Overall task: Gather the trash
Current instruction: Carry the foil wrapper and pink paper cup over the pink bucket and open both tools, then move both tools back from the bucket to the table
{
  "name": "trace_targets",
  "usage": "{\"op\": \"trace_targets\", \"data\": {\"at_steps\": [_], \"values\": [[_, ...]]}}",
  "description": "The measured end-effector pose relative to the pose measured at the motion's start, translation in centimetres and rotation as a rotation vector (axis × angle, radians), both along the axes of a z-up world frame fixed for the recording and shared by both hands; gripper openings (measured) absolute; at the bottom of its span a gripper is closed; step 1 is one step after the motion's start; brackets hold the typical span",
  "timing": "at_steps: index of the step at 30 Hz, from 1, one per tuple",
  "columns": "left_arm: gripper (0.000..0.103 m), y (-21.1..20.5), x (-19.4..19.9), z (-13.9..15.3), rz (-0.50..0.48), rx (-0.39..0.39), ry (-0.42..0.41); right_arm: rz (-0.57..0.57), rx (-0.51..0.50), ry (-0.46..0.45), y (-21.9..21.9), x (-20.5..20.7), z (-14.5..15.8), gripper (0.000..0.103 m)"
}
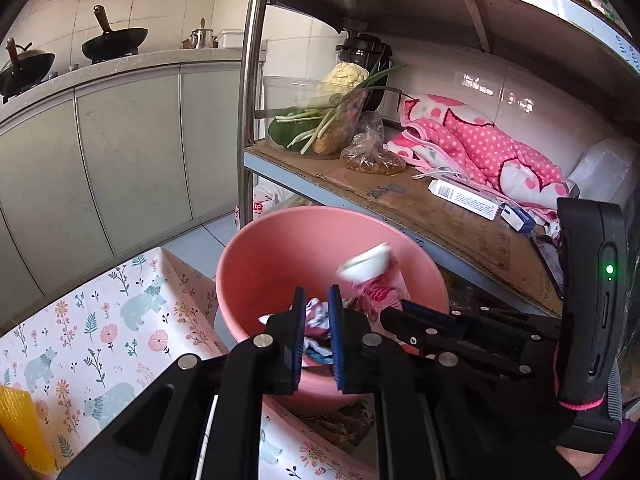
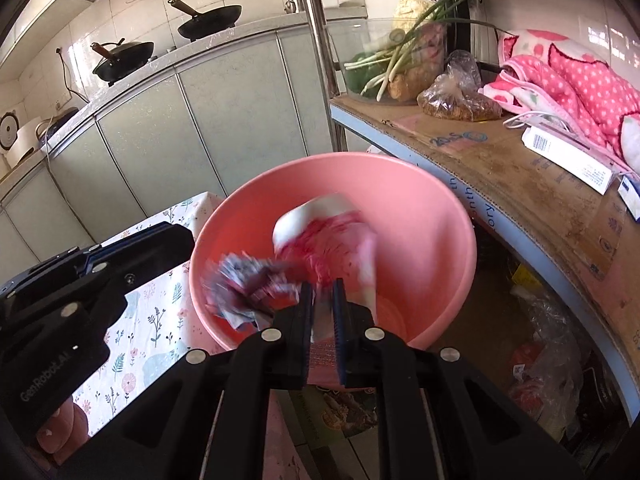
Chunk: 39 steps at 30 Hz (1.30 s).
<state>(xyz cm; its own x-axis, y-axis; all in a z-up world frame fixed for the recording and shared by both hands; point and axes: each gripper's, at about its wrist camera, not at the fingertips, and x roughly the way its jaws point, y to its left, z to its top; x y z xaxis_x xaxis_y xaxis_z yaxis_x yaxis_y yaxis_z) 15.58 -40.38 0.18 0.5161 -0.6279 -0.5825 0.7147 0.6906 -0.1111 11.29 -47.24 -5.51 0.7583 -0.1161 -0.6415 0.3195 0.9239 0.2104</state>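
From my left camera, the basin at twelve o'clock of my left claw is smooth pink plastic with a soft sheen. The claw is matt black plastic with bright metal pins and ribbed blue pads. At nine o'clock the worktop wears a smooth printed cloth. At two o'clock the shelf is lined with rough, stained cardboard on a shiny metal frame, and holds a fleecy dotted blanket, a crinkly clear plastic bag and a glossy paper box.

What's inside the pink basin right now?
In the pink basin: a red-and-white paper cup and a crumpled wrapper, both motion-blurred. Anything beneath them is covered.
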Motion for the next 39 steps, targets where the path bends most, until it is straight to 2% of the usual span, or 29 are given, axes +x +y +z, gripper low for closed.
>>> {"op": "trace_targets", "data": {"at_steps": [1, 2, 4, 18, 32, 34, 39], "values": [[0.013, 0.1, -0.1, 0.1, 0.000, 0.000, 0.002, -0.002, -0.002, -0.003, 0.0, -0.1, 0.1, 0.016], [0.014, 0.3, -0.1, 0.2, 0.000, -0.003, 0.002, -0.004, -0.002, -0.008, 0.1, -0.2, 0.2, 0.025], [0.018, 0.5, -0.3, 0.4, 0.004, -0.006, 0.001, -0.002, 0.005, -0.020, 0.1, -0.4, 0.5, 0.033], [0.021, 4.2, -2.7, 3.0, 0.046, -0.023, -0.022, 0.052, -0.023, -0.092, 3.0, -3.1, 3.8, 0.034], [0.021, 10.7, -7.3, 6.4, 0.096, -0.053, -0.077, 0.122, -0.059, -0.137, 7.2, -6.1, 6.4, 0.034], [0.026, 11.9, -7.9, 6.6, 0.103, -0.064, -0.075, 0.131, -0.064, -0.146, 7.9, -6.5, 6.8, 0.034], [0.028, 14.8, -9.5, 7.0, 0.137, -0.077, -0.084, 0.156, -0.075, -0.162, 9.4, -7.0, 7.5, 0.034]]}}
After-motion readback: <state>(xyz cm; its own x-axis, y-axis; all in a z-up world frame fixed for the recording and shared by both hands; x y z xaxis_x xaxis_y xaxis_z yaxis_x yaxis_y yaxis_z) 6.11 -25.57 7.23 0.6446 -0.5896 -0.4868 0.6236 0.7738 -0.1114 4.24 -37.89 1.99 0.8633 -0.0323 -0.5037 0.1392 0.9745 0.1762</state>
